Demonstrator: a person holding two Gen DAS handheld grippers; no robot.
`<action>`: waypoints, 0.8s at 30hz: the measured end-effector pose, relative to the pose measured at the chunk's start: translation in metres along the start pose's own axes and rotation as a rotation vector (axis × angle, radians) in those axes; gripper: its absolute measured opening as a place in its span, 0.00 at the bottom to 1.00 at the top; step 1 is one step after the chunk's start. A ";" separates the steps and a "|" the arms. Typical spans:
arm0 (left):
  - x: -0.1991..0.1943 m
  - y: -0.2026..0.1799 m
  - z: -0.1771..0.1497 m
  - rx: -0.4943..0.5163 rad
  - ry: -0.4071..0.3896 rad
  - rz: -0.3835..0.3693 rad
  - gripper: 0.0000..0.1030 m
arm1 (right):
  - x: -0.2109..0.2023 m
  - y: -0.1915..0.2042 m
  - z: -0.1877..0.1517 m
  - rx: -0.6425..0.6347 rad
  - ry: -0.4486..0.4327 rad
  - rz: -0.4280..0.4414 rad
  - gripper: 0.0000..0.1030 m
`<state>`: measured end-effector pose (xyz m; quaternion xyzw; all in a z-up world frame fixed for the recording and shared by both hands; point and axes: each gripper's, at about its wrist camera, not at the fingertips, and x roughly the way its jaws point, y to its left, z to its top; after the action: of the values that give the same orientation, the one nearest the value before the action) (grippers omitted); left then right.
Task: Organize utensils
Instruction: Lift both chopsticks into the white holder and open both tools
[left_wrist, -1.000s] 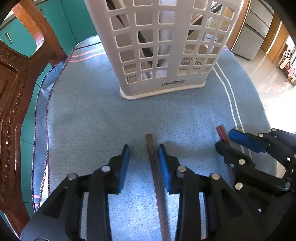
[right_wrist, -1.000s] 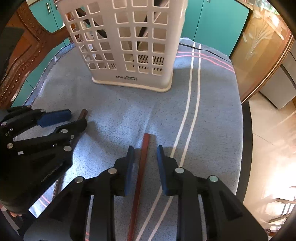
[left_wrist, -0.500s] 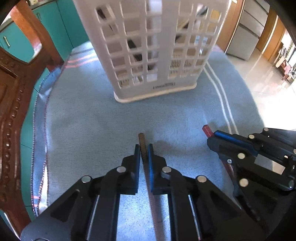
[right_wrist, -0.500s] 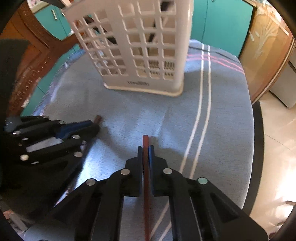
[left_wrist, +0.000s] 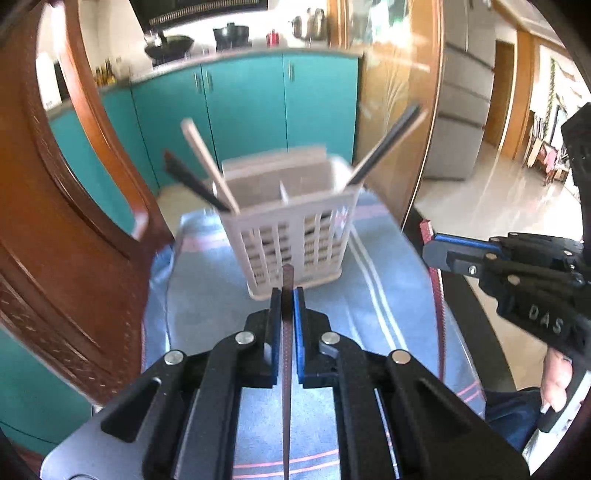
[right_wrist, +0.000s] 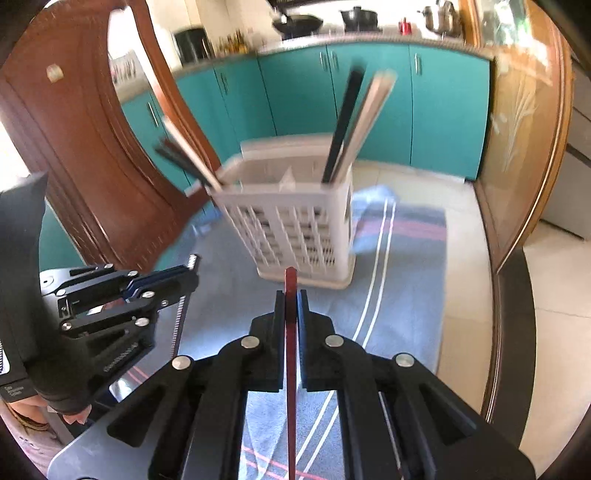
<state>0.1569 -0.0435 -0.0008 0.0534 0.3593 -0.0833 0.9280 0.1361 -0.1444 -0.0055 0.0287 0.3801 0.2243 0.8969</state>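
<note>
Left gripper (left_wrist: 287, 295): jaws clamped on a dark brown chopstick (left_wrist: 286, 354), which runs straight down the middle of the left wrist view, its tip poking out just past the pads. The stick is off the blue cloth (left_wrist: 207, 288).

Right gripper (right_wrist: 291, 295): jaws likewise closed on a reddish chopstick (right_wrist: 290, 350), held lengthwise between the pads, tip just clear of them and also above the cloth.

Each gripper shows in the other's view: the right one at the right edge of the left wrist view (left_wrist: 428, 254), the left one at the left edge of the right wrist view (right_wrist: 190, 273), both pinching their sticks.

White slotted utensil basket (left_wrist: 295, 229) stands upright on the cloth at the far side, ahead of both grippers and well apart from the held tips. Inner divider visible. It already holds several sticks: a dark and a pale one lean out to the left (left_wrist: 207, 166), another dark-and-pale pair leans to the right (left_wrist: 388, 144). Motion blur here; exact count uncertain, probably four.

Carved wooden chair back (left_wrist: 74, 221) at left. Teal cabinets (left_wrist: 243, 110) beyond the table.
</note>
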 end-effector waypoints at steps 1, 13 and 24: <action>-0.013 -0.001 0.003 0.000 -0.032 -0.007 0.07 | -0.009 -0.001 0.001 0.004 -0.021 0.003 0.07; -0.104 0.019 0.083 -0.036 -0.324 -0.032 0.07 | -0.100 0.011 0.054 0.009 -0.299 0.029 0.07; -0.099 0.037 0.121 -0.080 -0.386 -0.051 0.07 | -0.093 0.012 0.115 0.001 -0.354 0.014 0.07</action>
<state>0.1712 -0.0150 0.1565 -0.0098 0.1792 -0.1010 0.9786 0.1548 -0.1593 0.1406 0.0705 0.2163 0.2216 0.9482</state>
